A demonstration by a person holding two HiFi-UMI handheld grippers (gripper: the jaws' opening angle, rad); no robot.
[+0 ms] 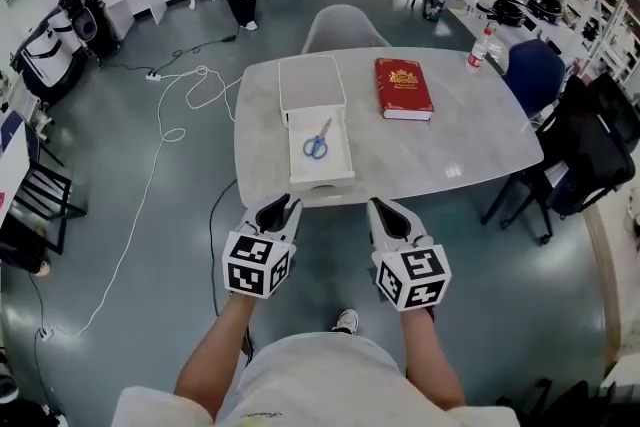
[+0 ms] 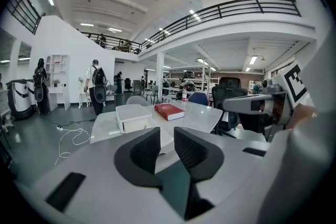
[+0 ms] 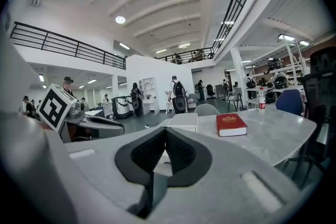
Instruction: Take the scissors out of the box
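The blue-handled scissors [image 1: 316,144] lie in the pulled-out drawer [image 1: 322,172] of a white box [image 1: 311,83] on the grey table [image 1: 450,150]. Both grippers hover below the table's near edge, short of the box. My left gripper [image 1: 281,208] [image 2: 167,137] stands open by a narrow gap, with nothing between its pads. My right gripper [image 1: 386,212] [image 3: 165,136] is shut and empty. In the gripper views the white box [image 2: 132,116] [image 3: 182,120] shows ahead on the table, but the scissors are hidden inside it.
A red book [image 1: 403,88] [image 2: 169,110] [image 3: 231,124] lies right of the box. A bottle [image 1: 480,48] stands at the table's far right corner. A grey chair [image 1: 343,25] is behind the table, dark chairs [image 1: 585,145] at its right. White cables [image 1: 180,100] trail over the floor.
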